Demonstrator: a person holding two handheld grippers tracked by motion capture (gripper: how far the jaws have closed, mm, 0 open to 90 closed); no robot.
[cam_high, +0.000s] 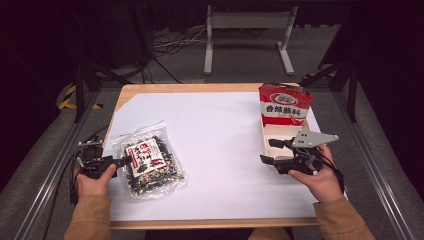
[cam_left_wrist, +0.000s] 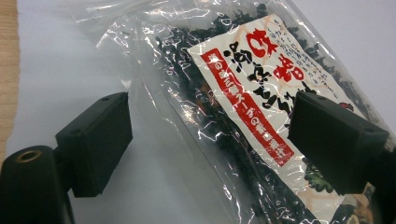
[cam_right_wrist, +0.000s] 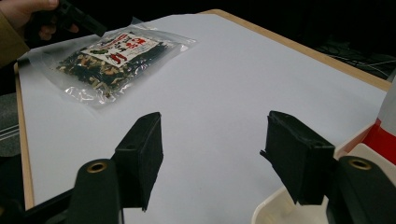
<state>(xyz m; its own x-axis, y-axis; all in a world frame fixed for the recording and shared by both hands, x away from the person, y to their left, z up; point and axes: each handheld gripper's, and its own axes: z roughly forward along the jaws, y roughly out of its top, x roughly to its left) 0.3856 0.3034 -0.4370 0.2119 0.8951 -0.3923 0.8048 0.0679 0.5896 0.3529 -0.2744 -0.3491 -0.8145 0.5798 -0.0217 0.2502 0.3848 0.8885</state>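
A clear bag of dark dried mix (cam_high: 148, 161) with a red and white label lies flat on the left of the white sheet. My left gripper (cam_high: 126, 161) is at the bag's left edge. In the left gripper view it (cam_left_wrist: 210, 140) is open, its jaws wide apart on either side of the bag (cam_left_wrist: 243, 107), with one pad over the label. My right gripper (cam_high: 271, 151) hovers open at the right, beside a white tray (cam_high: 263, 140) that holds an upright red packet (cam_high: 284, 104). Nothing lies between the right gripper's (cam_right_wrist: 215, 140) jaws.
White sheet (cam_high: 220, 130) covers the wooden table. In the right gripper view the tray corner (cam_right_wrist: 275, 210) and red packet (cam_right_wrist: 385, 130) sit at the lower right, the bag (cam_right_wrist: 116, 58) far off. A metal stand (cam_high: 247, 30) and cables lie on the floor behind.
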